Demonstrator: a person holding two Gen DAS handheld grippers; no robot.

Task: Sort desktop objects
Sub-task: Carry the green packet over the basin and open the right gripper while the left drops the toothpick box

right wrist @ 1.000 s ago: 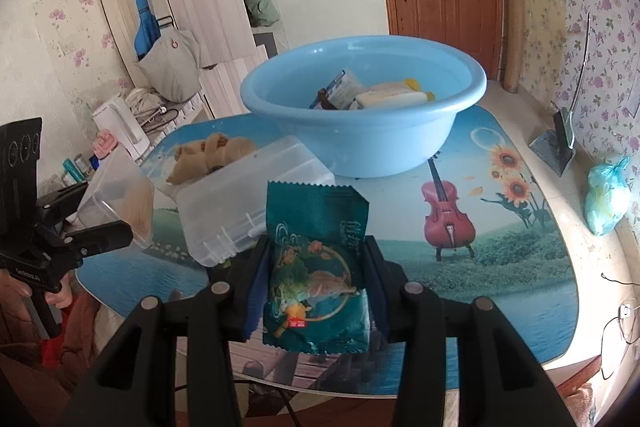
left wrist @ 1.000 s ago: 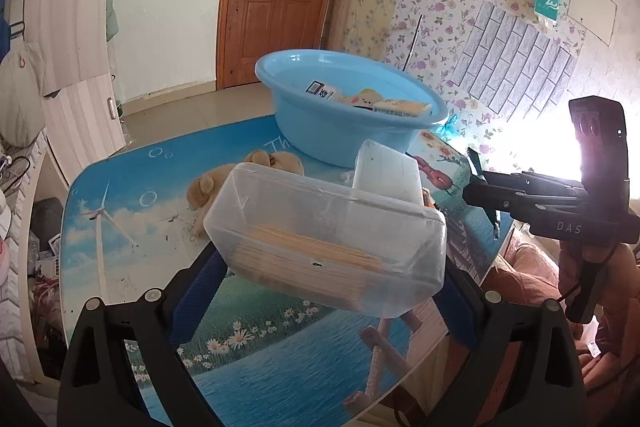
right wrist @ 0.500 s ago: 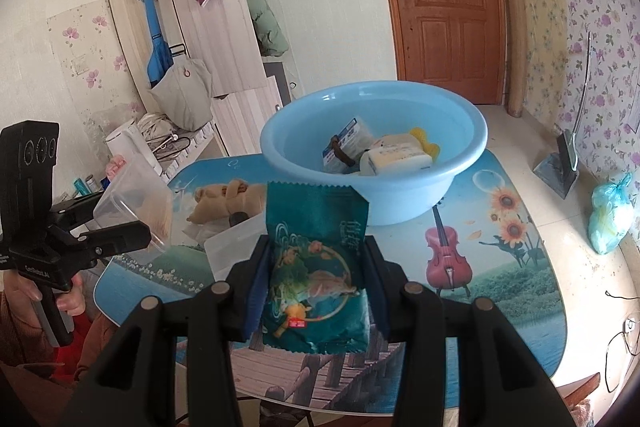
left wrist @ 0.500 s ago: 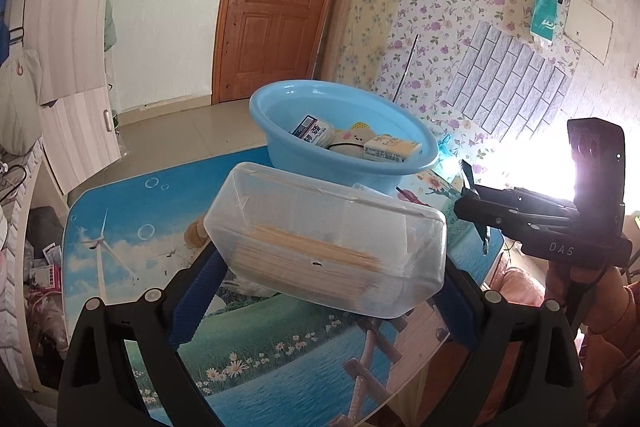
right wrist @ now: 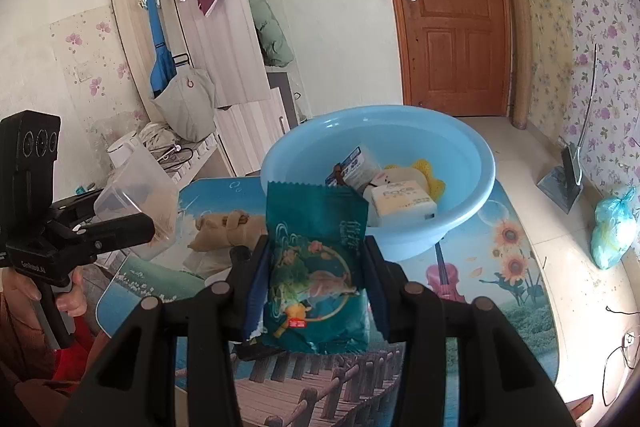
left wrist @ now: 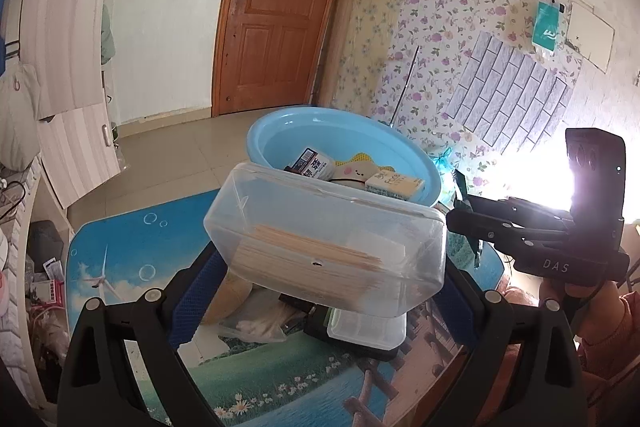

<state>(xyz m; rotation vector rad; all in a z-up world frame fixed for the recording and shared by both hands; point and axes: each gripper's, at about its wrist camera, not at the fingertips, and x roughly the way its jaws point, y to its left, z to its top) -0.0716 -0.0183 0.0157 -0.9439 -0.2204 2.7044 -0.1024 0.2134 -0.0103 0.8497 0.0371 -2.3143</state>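
Two hand-held grippers are raised above a table (left wrist: 120,259) with a printed scenic cover, each carrying something. The left gripper (left wrist: 324,267) has its jaws clamped on a clear box (left wrist: 324,235) holding a flat stack of thin wooden sticks. The right gripper (right wrist: 316,275) has its jaws closed on the sides of a teal packet (right wrist: 316,267), upright between them.

Ahead of both sets of jaws sits a blue basin (right wrist: 472,195). It already holds a small carton, a yellow-edged plush and a white tissue pack (right wrist: 402,201) — so sorting looks partly done.

Below the left jaws, a plush toy (right wrist: 224,231) and another clear box (left wrist: 364,329) lie on the table, not yet sorted.

Readable writing: "face" on the tissue pack and "DAS" on the right gripper's body in the left view. The packet's white characters are too small to read.
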